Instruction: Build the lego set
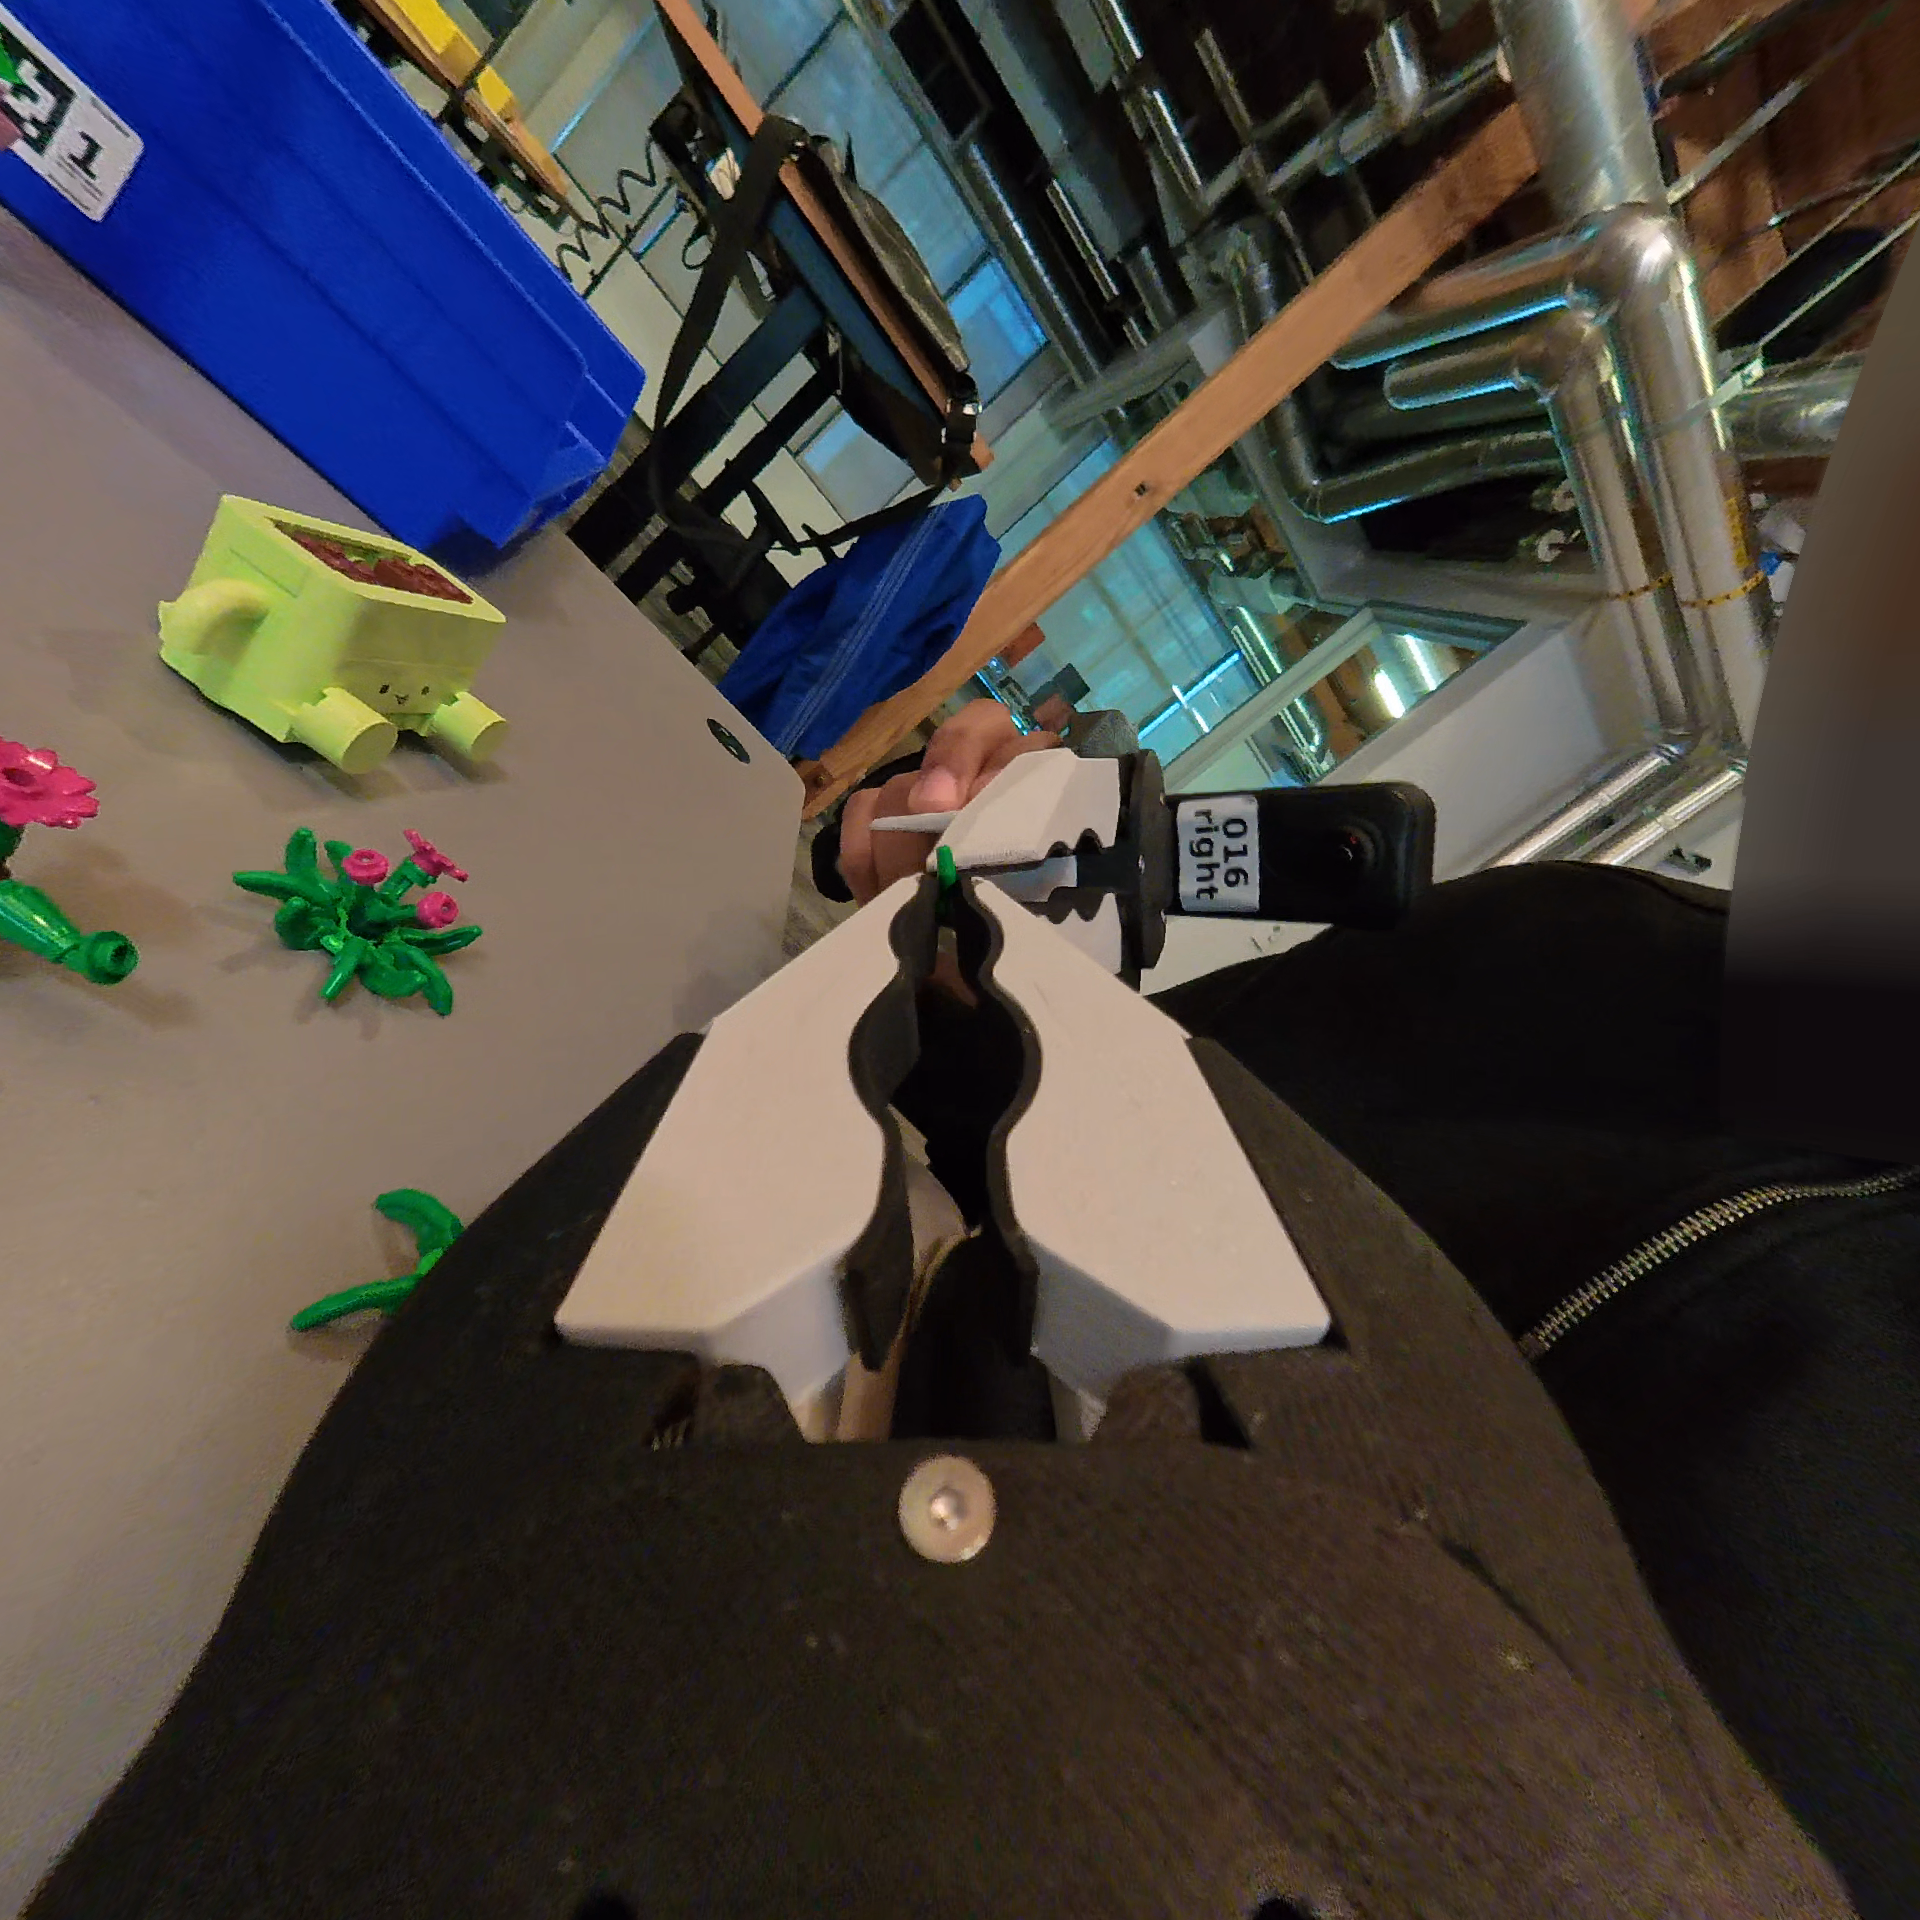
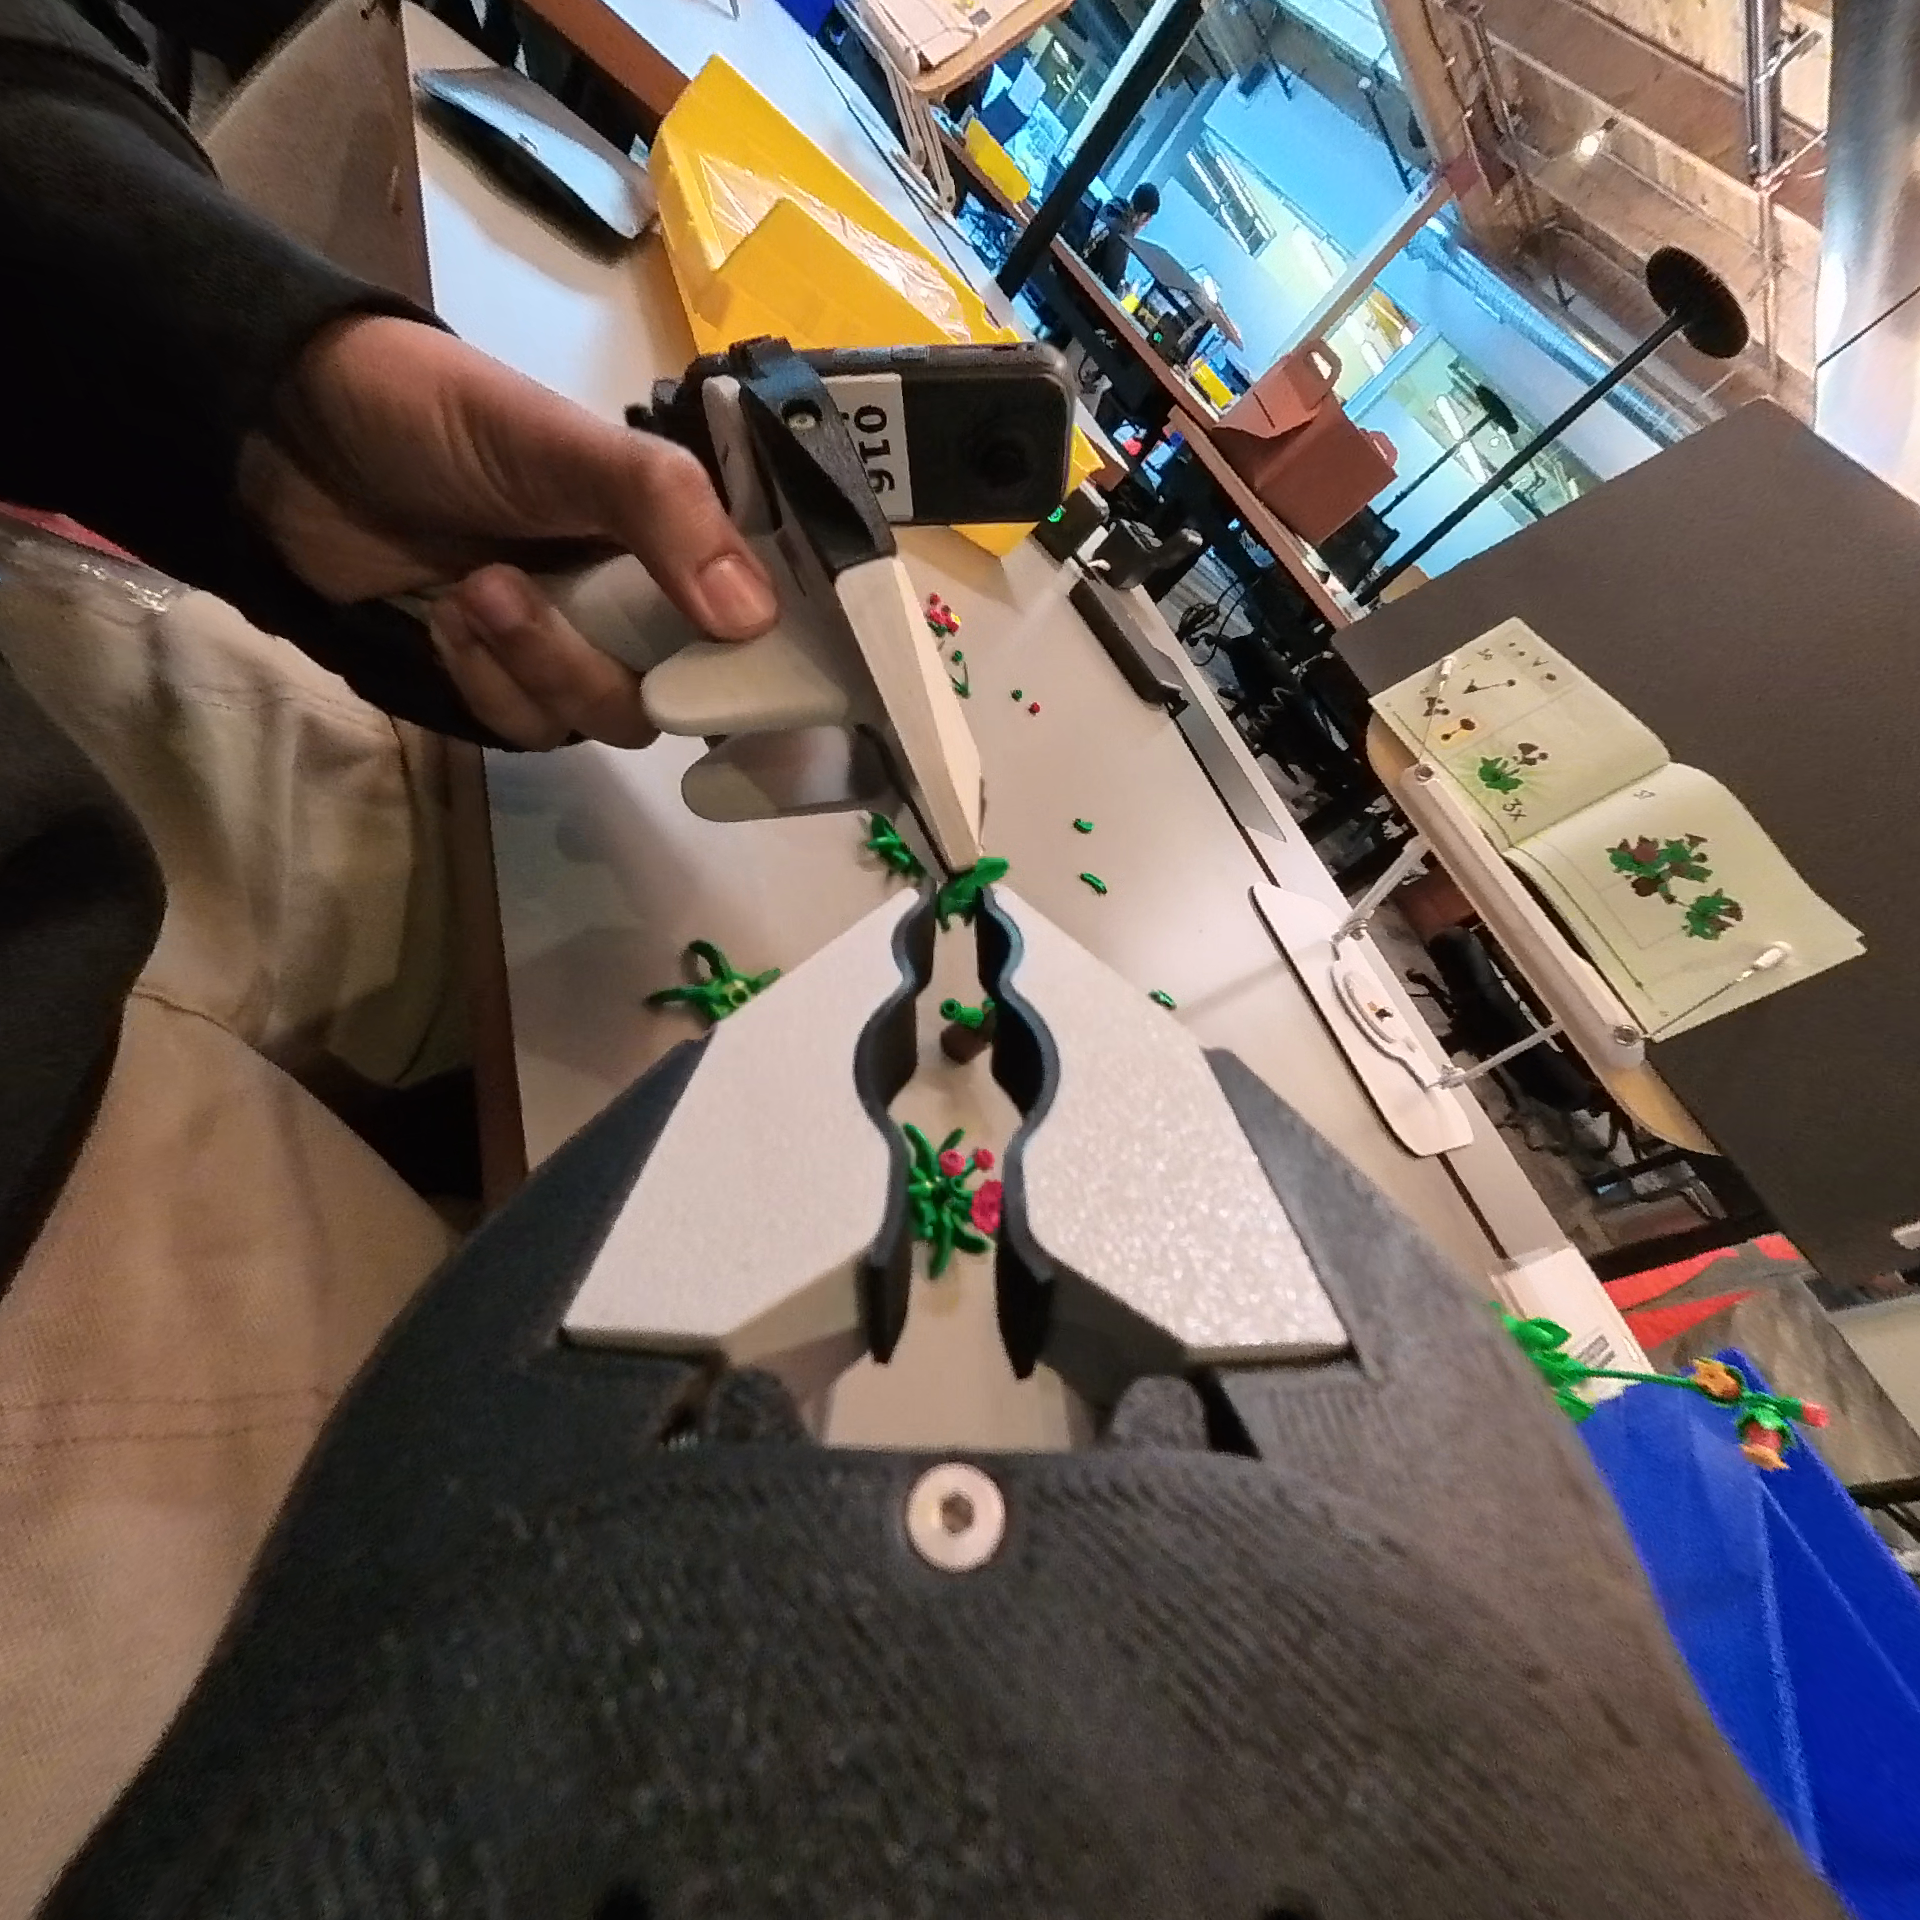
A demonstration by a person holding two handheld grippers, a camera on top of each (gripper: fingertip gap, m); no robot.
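My left gripper (image 1: 940,896) is shut on a small green piece (image 1: 945,865) at its tips. My right gripper (image 2: 956,902) is shut on a green leafy piece (image 2: 968,883). The two grippers meet tip to tip, held in the air by the table's edge. The right gripper (image 1: 961,844) also shows in the left wrist view, the left gripper (image 2: 961,854) in the right wrist view. A lime green pot (image 1: 332,644), a green cluster with pink flowers (image 1: 364,920) and a loose green leaf piece (image 1: 384,1262) lie on the grey table (image 1: 260,1091).
A blue bin (image 1: 312,260) stands at the table's back. A yellow bin (image 2: 821,281) and an open instruction booklet on a stand (image 2: 1621,821) are farther off. Small green bits (image 2: 1091,883) are scattered on the table. A flowering stem (image 2: 1662,1392) hangs over the blue bin. Left and right tips are no more than a few centimetres apart. From either gripper's tips it is about 15 cm to the lime green pot (image 1: 332,644).
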